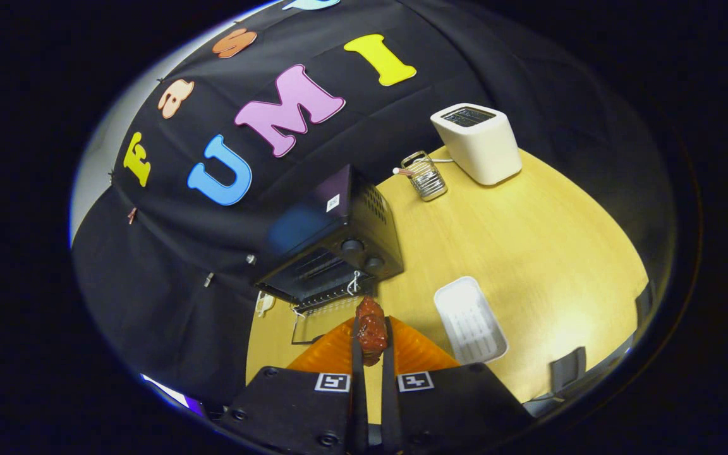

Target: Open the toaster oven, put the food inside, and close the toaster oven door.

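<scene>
**Operator:** Reddish-brown food [371, 332], glazed, one piece, is clamped between the jaws of the gripper [371, 344]; the jaws are nearly closed, and both fingers press on it. It is held above the counter [528, 253], just short of the oven [339, 246].

**Inspector:** Oven status?

**Operator:** One black oven, just ahead of the fingers. Its glass door [313, 322] appears lowered, so the opening step reads as done. Step in hand: loading.

**Inspector:** Next move?

**Operator:** Advance the food over the door into the cavity, release, withdraw, then lift the door closed. Approach must be level to clear the door edge.

**Inspector:** Other items?

**Operator:** One white tray [470, 319] beside the fingers, one white toaster [478, 142] and one wire rack [425, 175] well beyond.
</scene>
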Tool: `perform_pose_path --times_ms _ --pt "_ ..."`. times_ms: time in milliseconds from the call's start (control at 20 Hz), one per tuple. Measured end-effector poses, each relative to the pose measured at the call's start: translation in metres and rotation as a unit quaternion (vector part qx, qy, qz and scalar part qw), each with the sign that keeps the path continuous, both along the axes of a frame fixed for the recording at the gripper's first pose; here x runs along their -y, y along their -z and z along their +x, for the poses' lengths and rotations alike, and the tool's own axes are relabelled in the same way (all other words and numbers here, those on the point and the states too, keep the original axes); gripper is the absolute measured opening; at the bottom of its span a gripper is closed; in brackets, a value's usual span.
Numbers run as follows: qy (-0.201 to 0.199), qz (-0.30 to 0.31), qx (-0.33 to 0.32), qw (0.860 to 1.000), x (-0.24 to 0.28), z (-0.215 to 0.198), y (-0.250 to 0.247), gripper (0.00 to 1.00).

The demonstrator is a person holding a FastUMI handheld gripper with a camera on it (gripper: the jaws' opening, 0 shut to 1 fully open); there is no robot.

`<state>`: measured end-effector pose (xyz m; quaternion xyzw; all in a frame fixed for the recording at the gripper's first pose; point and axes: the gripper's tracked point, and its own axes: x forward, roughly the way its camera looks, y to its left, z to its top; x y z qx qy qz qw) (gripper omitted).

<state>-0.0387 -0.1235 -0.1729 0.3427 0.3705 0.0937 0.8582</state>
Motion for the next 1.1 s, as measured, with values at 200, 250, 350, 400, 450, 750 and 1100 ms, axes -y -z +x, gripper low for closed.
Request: perform_pose_path --times_ms 200,250,350,400,450,750,1100 --pt "0.013 0.040 0.003 0.999 -0.050 -0.010 -0.004 0.12" --pt "0.015 0.046 0.004 0.999 -0.061 -0.011 -0.004 0.13" --pt "0.017 0.058 0.007 0.998 -0.084 -0.010 -0.007 0.12" --pt "0.018 0.064 0.007 0.998 -0.096 -0.008 -0.007 0.13" --pt "0.021 0.066 0.006 0.998 -0.106 -0.007 -0.006 0.12" --pt "0.018 0.085 0.003 0.996 -0.162 0.016 -0.001 0.12" --pt "0.074 0.112 0.008 0.991 -0.190 0.074 0.016 0.12"
